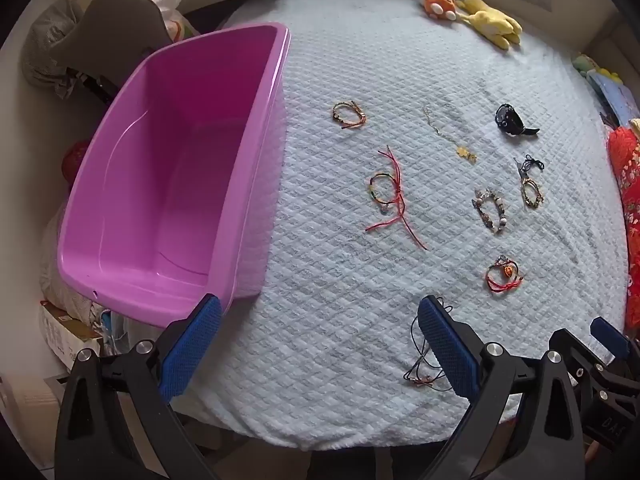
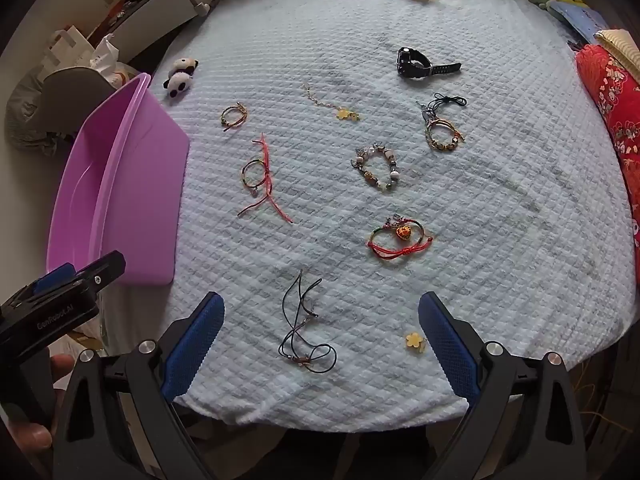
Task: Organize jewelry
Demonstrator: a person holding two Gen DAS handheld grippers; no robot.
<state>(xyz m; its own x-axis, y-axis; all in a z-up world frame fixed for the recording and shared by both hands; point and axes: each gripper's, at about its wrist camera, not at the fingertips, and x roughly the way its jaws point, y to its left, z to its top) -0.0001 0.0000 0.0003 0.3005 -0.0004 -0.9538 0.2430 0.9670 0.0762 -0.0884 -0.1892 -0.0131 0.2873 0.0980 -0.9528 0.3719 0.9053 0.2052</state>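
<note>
Because both the left gripper (image 1: 320, 344) and right gripper (image 2: 320, 340) hover with fingers wide and empty, the thin black cord necklace (image 2: 306, 330) at the bed's near edge could snag or slide off the quilted pale-blue bedspread (image 2: 480, 240) before reaching the empty purple plastic tub (image 1: 168, 184) at the left edge.

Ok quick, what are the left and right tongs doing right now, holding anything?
Left tongs: open, holding nothing, above the blanket beside the purple bin.
Right tongs: open, holding nothing, over the black cord necklace.

Your grippers (image 2: 320, 336) are black plastic frames with blue textured pads (image 2: 194, 344) and silver screws (image 2: 146, 346); the left gripper (image 2: 60, 296) reads "GenRobot.AI".
</note>
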